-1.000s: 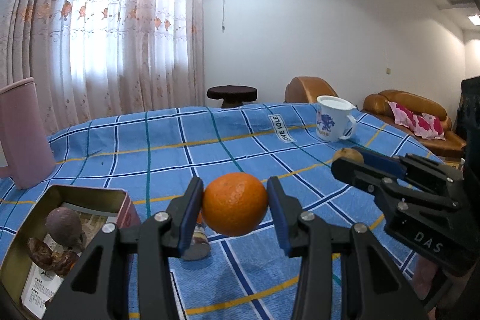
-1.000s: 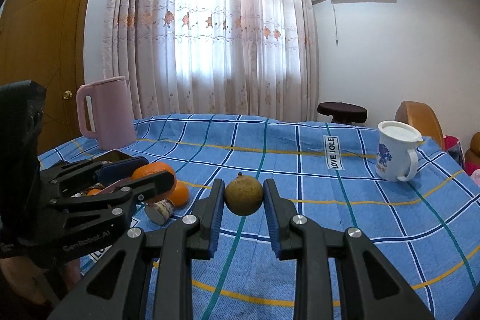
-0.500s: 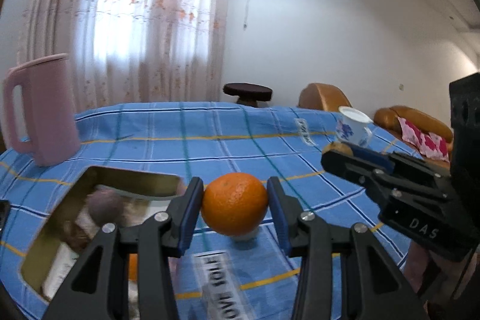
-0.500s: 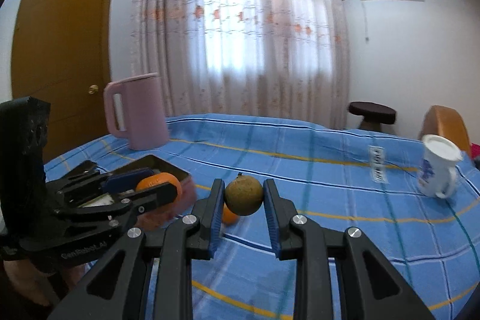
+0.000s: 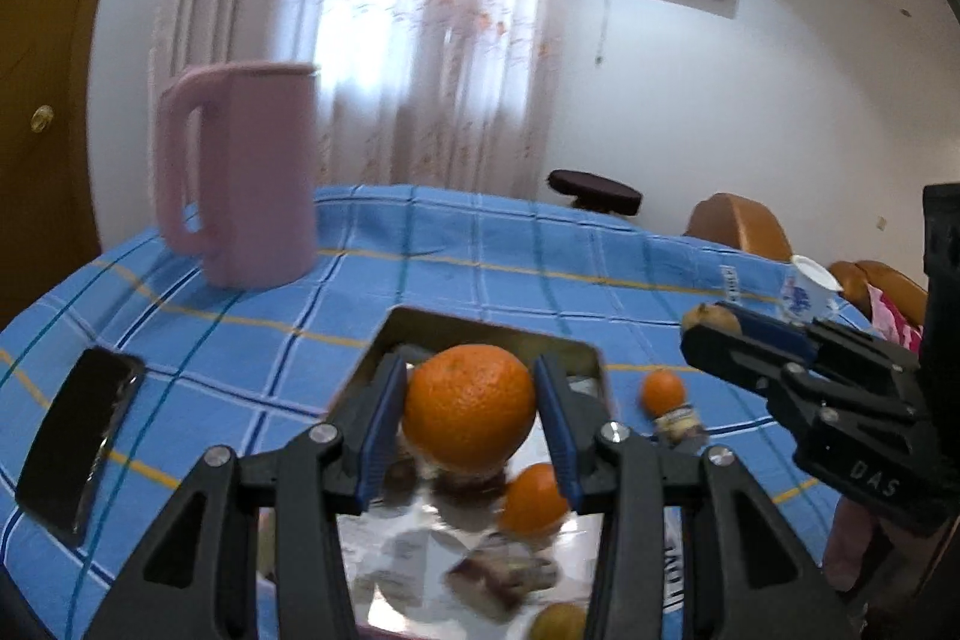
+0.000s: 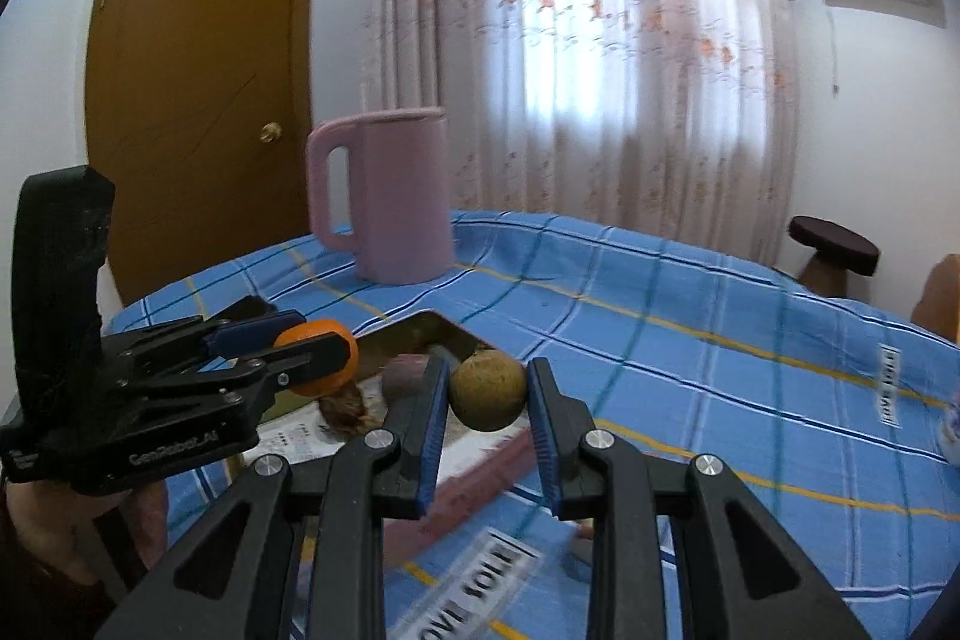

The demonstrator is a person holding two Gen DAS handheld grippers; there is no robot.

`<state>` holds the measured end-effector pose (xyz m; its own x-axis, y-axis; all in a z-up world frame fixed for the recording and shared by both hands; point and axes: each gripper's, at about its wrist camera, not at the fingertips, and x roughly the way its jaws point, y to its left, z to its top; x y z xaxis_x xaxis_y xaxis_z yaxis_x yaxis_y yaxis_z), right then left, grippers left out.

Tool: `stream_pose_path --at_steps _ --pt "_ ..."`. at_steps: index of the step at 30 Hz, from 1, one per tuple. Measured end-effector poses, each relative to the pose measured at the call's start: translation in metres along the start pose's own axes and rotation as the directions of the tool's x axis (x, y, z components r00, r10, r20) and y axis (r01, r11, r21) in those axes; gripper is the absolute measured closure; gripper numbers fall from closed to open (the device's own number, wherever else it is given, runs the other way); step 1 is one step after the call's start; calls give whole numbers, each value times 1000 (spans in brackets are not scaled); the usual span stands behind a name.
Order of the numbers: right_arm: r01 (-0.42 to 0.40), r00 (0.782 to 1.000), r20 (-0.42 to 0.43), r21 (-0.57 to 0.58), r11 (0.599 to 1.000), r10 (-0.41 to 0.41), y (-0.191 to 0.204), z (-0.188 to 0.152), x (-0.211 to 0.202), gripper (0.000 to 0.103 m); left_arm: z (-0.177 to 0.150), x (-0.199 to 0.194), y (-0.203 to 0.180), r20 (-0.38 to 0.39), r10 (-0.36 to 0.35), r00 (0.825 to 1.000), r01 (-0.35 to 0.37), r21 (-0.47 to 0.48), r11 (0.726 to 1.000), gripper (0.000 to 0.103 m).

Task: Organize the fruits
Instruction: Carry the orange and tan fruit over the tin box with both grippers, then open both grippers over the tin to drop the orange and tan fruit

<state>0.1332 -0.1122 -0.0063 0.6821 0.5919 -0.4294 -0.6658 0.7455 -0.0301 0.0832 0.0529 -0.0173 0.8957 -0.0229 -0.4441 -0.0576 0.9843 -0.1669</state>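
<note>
My left gripper (image 5: 468, 415) is shut on a large orange (image 5: 469, 411) and holds it above the open metal tin (image 5: 564, 349). The tin holds a small orange (image 5: 533, 499), dark fruits and a yellowish fruit (image 5: 558, 622). My right gripper (image 6: 487, 403) is shut on a brownish-green round fruit (image 6: 487, 389), held over the tin's (image 6: 444, 325) near corner. The left gripper with its orange (image 6: 318, 358) shows at the left of the right wrist view. The right gripper (image 5: 714, 319) shows at the right of the left wrist view.
A pink jug (image 5: 240, 172) stands on the blue checked tablecloth (image 5: 510, 244) behind the tin. A black phone (image 5: 78, 445) lies at the left. A small orange (image 5: 662, 391) and a small jar (image 5: 678, 421) lie right of the tin. A white mug (image 5: 807, 289) stands far right.
Both grippers have swung left with their fruits, from over the open cloth to above the tin. The jug is now straight ahead and the mug has slid to the far right.
</note>
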Motion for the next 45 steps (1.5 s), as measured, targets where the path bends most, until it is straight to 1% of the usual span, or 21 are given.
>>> stream_pose_path --at_steps 7,11,14,19,21,22,23,24,25,26,27,29,30,31,32,33,34,36,40,42,45 --pt "-66 995 -72 -46 997 62 34 -3 33 75 -10 6 23 -46 39 998 -40 -21 999 58" --pt "-81 990 -122 -79 994 71 51 -9 48 75 -14 10 33 -70 52 996 -54 -31 998 58" --pt "-95 984 -156 -85 992 81 56 -14 60 75 -16 9 35 -77 55 995 -57 -32 998 57" --pt "-118 976 -191 -82 990 101 61 -20 65 75 -16 10 33 -81 63 995 -65 -18 998 56" --pt "-143 969 -212 -75 987 125 62 -21 68 75 -17 10 34 -84 65 994 -67 -24 997 55" --pt "-140 970 -212 -77 987 121 62 -21 67 72 -18 10 34 -81 64 995 -67 -29 997 52" --pt "-129 972 -207 -82 988 110 62 -22 65 66 -17 8 34 -74 67 995 -69 -29 997 45" --pt "-119 975 -201 -83 989 100 61 -21 63 62 -17 6 34 -67 69 995 -71 -29 997 36" --pt "-115 976 -193 -77 990 99 58 -21 59 59 -16 4 33 -54 74 996 -76 -30 997 32" --pt "-111 978 -185 -70 991 97 55 -21 54 59 -15 -1 32 -37 82 996 -83 -31 996 26" --pt "-103 981 -175 -66 993 90 51 -20 48 59 -14 -3 32 -29 81 996 -81 -31 996 22" --pt "-64 987 -153 -56 996 55 38 -19 34 59 -12 -8 30 -10 71 997 -71 -36 997 17" --pt "-26 989 -146 -38 999 20 27 -20 26 59 -11 -9 28 -6 67 998 -67 -39 997 14" --pt "-2 989 -146 -23 1000 -2 18 -20 20 57 -11 -10 26 -1 61 998 -61 -42 997 13" --pt "34 988 -154 -8 999 -34 8 -21 16 53 -11 -11 23 6 53 999 -52 -42 998 11" --pt "97 981 -169 -1 995 -96 -4 -24 13 51 -11 -11 20 9 48 999 -47 -39 998 10" --pt "141 974 -177 4 990 -138 -12 -27 11 50 -11 -10 17 8 43 999 -43 -34 999 10" --pt "208 958 -210 39 977 -195 -32 -33 10 50 -12 -8 10 2 30 1000 -30 -24 999 10" --pt "241 936 -283 80 967 -210 -48 -41 20 50 -14 -3 -4 -13 12 1000 -12 3 1000 10" --pt "241 927 -316 86 967 -203 -49 -43 28 50 -14 -3 -8 -15 16 1000 -16 12 1000 10" --pt "220 919 -354 96 971 -174 -48 -46 39 50 -13 -2 -14 -18 14 1000 -13 24 1000 10"
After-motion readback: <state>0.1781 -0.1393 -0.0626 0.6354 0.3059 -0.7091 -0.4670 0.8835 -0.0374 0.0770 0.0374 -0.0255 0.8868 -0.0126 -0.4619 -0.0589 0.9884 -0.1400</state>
